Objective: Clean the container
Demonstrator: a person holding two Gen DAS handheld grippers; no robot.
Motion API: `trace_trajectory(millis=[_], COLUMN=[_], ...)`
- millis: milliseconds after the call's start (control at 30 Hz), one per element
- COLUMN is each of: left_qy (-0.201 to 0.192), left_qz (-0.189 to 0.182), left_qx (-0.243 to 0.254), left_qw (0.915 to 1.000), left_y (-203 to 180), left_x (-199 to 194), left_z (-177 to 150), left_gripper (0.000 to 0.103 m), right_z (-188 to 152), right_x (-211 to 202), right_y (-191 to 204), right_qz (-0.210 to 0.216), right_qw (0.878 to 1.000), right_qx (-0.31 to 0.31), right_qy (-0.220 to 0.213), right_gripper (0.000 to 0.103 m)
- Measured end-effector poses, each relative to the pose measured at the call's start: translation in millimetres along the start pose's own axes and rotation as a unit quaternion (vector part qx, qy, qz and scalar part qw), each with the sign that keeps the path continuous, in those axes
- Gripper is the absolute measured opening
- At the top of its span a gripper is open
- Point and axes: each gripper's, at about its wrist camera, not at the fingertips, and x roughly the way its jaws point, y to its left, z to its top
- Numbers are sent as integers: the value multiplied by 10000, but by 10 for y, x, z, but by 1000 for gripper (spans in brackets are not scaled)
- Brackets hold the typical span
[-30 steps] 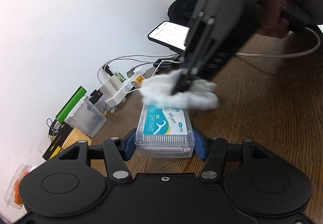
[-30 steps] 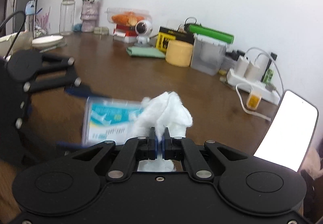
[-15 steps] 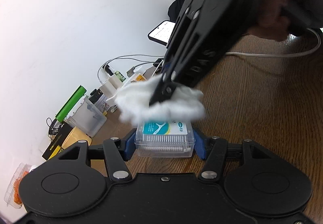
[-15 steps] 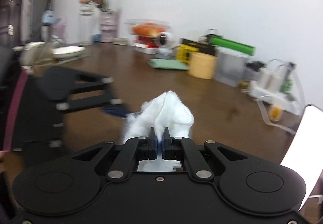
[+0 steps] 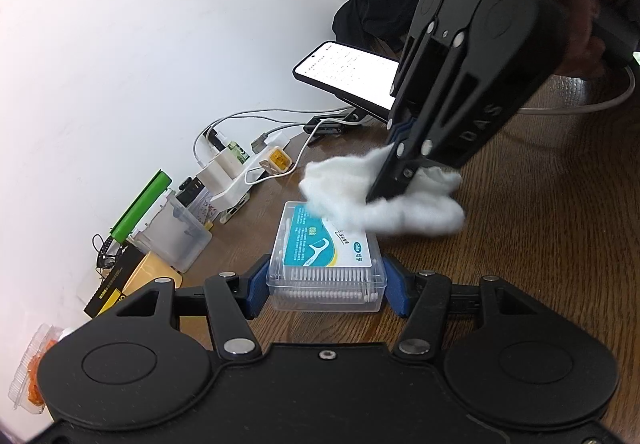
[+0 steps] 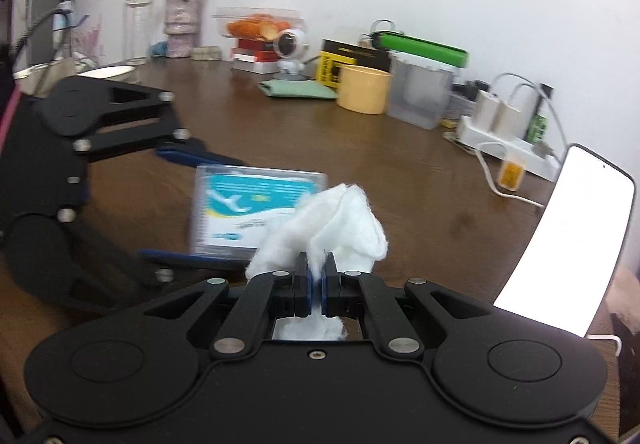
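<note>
A clear plastic box of floss picks (image 5: 326, 264) with a teal and white label lies flat on the brown wooden table. My left gripper (image 5: 326, 286) is shut on its two sides with its blue pads. My right gripper (image 6: 316, 276) is shut on a wad of white cotton cloth (image 6: 332, 228). In the left wrist view the cloth (image 5: 380, 200) rests on the far right corner of the box lid, hanging off past it, with the right gripper (image 5: 386, 190) slanting down from the upper right. The same box (image 6: 256, 210) shows left of the cloth in the right wrist view.
A lit phone (image 5: 352, 74) leans on a stand behind the box. Along the wall stand a power strip with chargers (image 5: 232, 180), a clear tub (image 5: 176, 236), a yellow cup (image 6: 362, 94), a green tube (image 6: 424, 48), a small camera (image 6: 290, 48) and flower vases (image 6: 178, 24).
The right gripper drew the cloth back over the box lid toward the left gripper, then swept it out again to the lid's far right corner. The left gripper and box stayed put.
</note>
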Motion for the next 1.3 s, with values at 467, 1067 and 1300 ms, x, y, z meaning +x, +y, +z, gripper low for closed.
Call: trace_trajectory(millis=[467, 1067, 1300], left_qy=[7, 48, -1], left_qz=[10, 77, 23], left_qx=[-5, -18, 9], left_qw=[10000, 10000, 10000], left_y=[-5, 2, -14], left_x=[-9, 7, -21], left_z=[1, 3, 7], left_gripper=[57, 57, 57], right_z=[198, 79, 36], right_x=[110, 23, 36], right_y=[-83, 64, -91], right_qz=[-149, 314, -110], right_qw=[9993, 9981, 9992], right_qx=[86, 338, 349], right_qy=[-329, -399, -133], right_gripper=[4, 4, 4])
